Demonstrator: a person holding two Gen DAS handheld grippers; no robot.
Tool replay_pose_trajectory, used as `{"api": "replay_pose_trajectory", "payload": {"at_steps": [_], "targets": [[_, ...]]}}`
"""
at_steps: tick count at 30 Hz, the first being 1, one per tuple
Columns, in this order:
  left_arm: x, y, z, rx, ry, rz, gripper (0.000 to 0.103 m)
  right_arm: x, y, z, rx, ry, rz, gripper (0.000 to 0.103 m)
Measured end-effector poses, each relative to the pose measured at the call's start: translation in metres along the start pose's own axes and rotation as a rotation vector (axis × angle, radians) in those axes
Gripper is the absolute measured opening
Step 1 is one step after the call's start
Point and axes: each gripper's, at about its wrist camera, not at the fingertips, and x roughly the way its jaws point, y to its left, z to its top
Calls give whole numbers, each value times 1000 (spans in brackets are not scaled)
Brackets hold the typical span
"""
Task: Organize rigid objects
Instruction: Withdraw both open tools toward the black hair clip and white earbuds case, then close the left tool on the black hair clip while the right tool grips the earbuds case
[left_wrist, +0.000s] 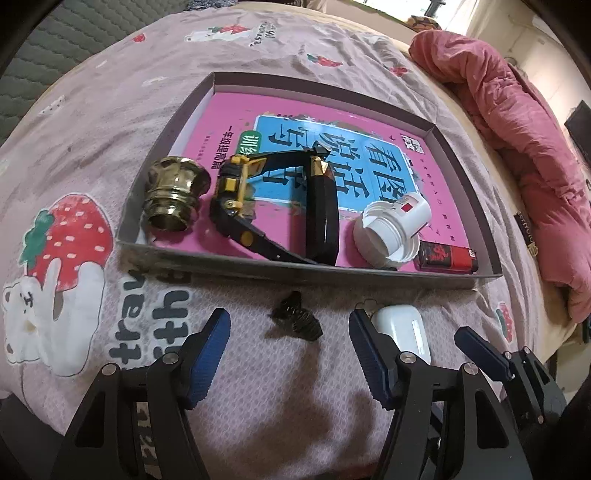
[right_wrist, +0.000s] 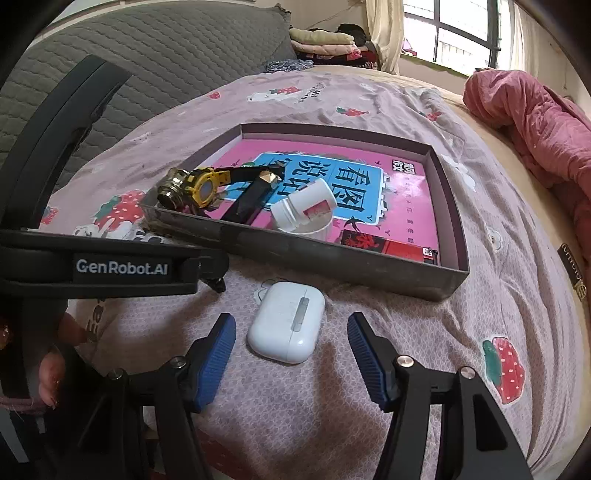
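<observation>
A small black claw clip (left_wrist: 295, 318) lies on the bedsheet just in front of a shallow grey tray (left_wrist: 258, 263). My left gripper (left_wrist: 289, 334) stands open with the clip between its blue fingertips, pads apart from it. A white earbud case (right_wrist: 286, 321) lies to the clip's right on the sheet. My right gripper (right_wrist: 291, 343) is open around that case without touching it. Inside the tray (right_wrist: 332, 258) are a brass fitting (left_wrist: 173, 194), a yellow-and-black watch (left_wrist: 236, 192), a black case (left_wrist: 325, 210), a white bottle (left_wrist: 391, 229) and a red-black lighter (left_wrist: 448, 256).
A pink book (left_wrist: 295, 122) lines the tray floor. A red quilt (left_wrist: 517, 140) is bunched at the right of the bed, and a grey padded headboard (right_wrist: 147, 55) is at the far left. The left gripper's body (right_wrist: 110, 266) and a hand (right_wrist: 51, 369) fill the right wrist view's left side.
</observation>
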Motion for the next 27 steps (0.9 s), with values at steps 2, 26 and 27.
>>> {"api": "replay_pose_trajectory", "payload": {"at_steps": [2, 26, 27], "targets": [[3, -2, 1, 1, 5, -3, 58, 2, 0, -1, 4, 3, 0, 62], [25, 0, 4, -8, 40, -45, 37, 41, 8, -7, 79, 30, -20, 62], [26, -1, 4, -6, 41, -43, 37, 41, 9, -7, 70, 32, -27, 62]]}}
